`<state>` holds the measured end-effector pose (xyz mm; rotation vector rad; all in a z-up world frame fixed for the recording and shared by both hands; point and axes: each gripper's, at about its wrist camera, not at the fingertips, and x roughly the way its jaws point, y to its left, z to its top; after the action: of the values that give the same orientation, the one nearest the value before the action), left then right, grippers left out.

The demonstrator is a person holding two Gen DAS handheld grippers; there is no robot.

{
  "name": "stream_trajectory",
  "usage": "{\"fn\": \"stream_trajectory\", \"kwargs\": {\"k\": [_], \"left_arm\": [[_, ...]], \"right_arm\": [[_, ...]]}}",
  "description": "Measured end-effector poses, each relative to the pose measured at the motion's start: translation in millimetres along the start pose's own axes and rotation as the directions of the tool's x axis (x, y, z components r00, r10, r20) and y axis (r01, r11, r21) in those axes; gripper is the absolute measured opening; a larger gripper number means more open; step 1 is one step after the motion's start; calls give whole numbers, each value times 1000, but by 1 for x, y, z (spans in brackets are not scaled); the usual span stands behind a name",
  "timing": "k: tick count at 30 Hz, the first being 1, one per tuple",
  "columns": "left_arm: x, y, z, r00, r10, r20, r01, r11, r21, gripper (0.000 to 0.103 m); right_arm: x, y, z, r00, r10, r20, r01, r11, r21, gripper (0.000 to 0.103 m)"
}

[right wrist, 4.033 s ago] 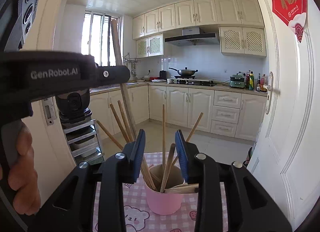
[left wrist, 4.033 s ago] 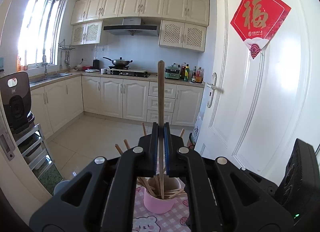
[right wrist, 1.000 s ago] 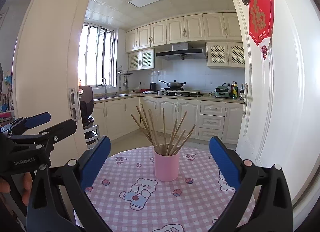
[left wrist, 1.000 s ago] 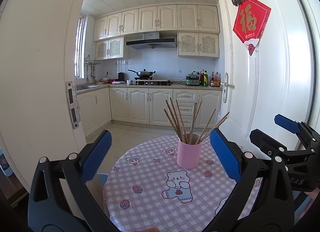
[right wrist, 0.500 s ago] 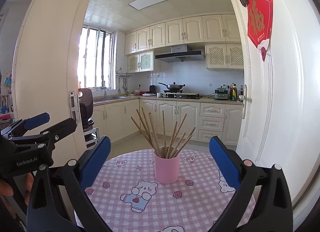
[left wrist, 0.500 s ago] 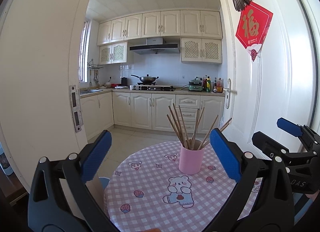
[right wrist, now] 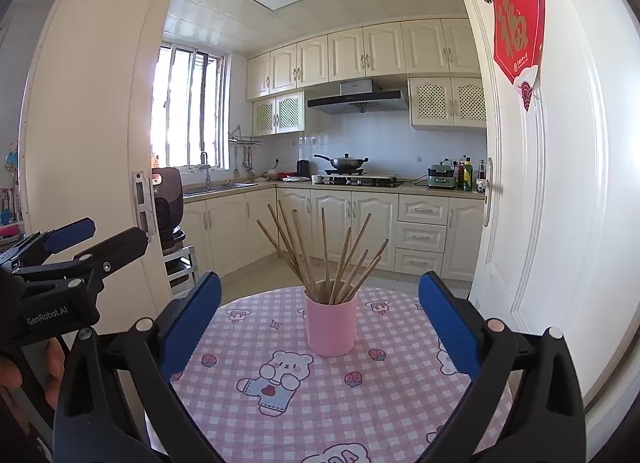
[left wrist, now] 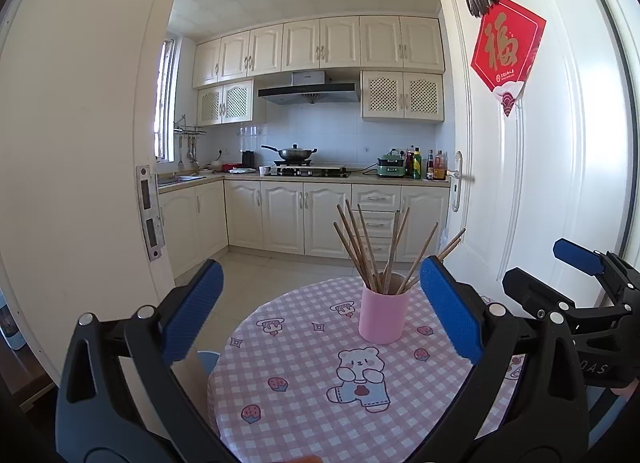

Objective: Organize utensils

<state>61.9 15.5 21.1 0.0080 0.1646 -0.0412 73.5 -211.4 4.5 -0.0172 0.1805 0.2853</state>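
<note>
A pink cup (left wrist: 383, 317) (right wrist: 331, 327) stands upright on a round table with a pink checked cloth (left wrist: 304, 391) (right wrist: 320, 395). Several wooden chopsticks (left wrist: 362, 247) (right wrist: 320, 251) stand fanned out in the cup. My left gripper (left wrist: 320, 311) is wide open and empty, held back from the cup; it also shows at the left of the right wrist view (right wrist: 76, 247). My right gripper (right wrist: 320, 319) is wide open and empty, also back from the cup; it shows at the right of the left wrist view (left wrist: 560, 275).
A white door (left wrist: 540, 191) with a red paper decoration (left wrist: 506, 51) stands right of the table. A door frame (left wrist: 80, 183) is on the left. A kitchen with cream cabinets (left wrist: 320, 215) lies beyond the table.
Four seconds ago my left gripper was shut on a chopstick over the cup. Both grippers are now open and pulled back from the table; over the last second the views barely shift.
</note>
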Motion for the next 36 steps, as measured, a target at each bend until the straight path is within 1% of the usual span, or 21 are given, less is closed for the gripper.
{"fn": "stream_trajectory", "kwargs": {"k": [6, 17, 21, 36], "left_arm": [[0, -2, -1, 1000, 16, 6, -16, 1000, 10, 97], [1, -1, -2, 1000, 10, 5, -10, 1000, 11, 97], [1, -3, -3, 1000, 12, 5, -13, 1000, 26, 97], [0, -4, -3, 1000, 11, 13, -11, 1000, 25, 97]], "right_arm": [[1, -1, -1, 1000, -4, -2, 4, 1000, 2, 95], [3, -1, -3, 1000, -3, -13, 3, 1000, 3, 95], [1, 0, -3, 1000, -9, -11, 9, 1000, -5, 95], [-3, 0, -1, 1000, -10, -5, 9, 1000, -4, 95]]}}
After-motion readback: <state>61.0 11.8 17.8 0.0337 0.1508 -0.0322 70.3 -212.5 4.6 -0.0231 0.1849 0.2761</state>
